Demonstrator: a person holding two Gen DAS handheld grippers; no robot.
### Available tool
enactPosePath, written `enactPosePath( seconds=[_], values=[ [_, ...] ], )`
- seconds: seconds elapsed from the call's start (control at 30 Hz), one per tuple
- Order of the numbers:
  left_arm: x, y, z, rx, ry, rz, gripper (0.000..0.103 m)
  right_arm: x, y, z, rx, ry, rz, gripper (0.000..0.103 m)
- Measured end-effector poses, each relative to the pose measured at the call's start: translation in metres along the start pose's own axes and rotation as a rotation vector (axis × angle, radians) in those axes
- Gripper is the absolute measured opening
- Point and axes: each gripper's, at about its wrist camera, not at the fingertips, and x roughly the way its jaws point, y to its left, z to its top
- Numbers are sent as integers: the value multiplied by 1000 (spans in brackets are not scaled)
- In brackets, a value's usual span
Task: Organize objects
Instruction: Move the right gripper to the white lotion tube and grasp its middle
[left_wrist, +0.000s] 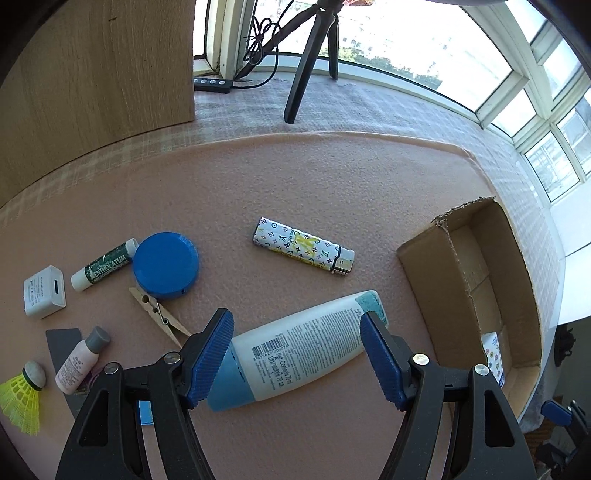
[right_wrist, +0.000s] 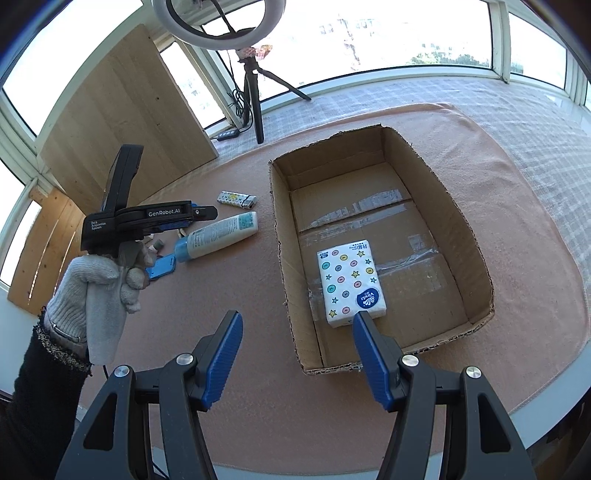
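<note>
A white lotion tube (left_wrist: 306, 347) with a light-blue cap lies on the pink mat (left_wrist: 295, 177). My left gripper (left_wrist: 297, 317) hovers open just above it, and the tube shows between the two blue pads without being pressed. In the right wrist view, the tube (right_wrist: 221, 234) lies under the left gripper (right_wrist: 201, 214), which a gloved hand (right_wrist: 99, 280) holds. My right gripper (right_wrist: 297, 317) is open and empty near the front edge of the cardboard box (right_wrist: 280, 229). A patterned tissue pack (right_wrist: 349, 280) lies inside the box.
On the mat lie a patterned lighter (left_wrist: 304, 251), a blue round tin (left_wrist: 166, 264), a lip balm (left_wrist: 103, 266), a white charger (left_wrist: 44, 291), a clothespin (left_wrist: 159, 314), a small grey-capped bottle (left_wrist: 81, 362) and a yellow shuttlecock (left_wrist: 22, 395). A tripod (left_wrist: 306, 66) and a wooden board (left_wrist: 92, 74) stand behind.
</note>
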Motion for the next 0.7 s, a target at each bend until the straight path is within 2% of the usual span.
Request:
enactPosePath(
  seconds=[0.13, 0.3, 0.4, 0.53, 0.7],
  values=[
    [12, 2, 0, 2, 39, -14, 70, 1, -2, -2, 3, 6, -1, 58],
    [17, 6, -6, 6, 65, -42, 57, 3, 0, -4, 3, 12, 2, 58],
    [16, 3, -13, 20, 72, -68, 53, 4, 3, -3, -1, 13, 5, 58],
    [14, -5, -27, 57, 84, -72, 51, 8, 9, -1, -9, 19, 15, 58],
    [15, -2, -47, 12, 90, -119, 46, 11, 18, -1, -27, 21, 29, 58]
  ],
)
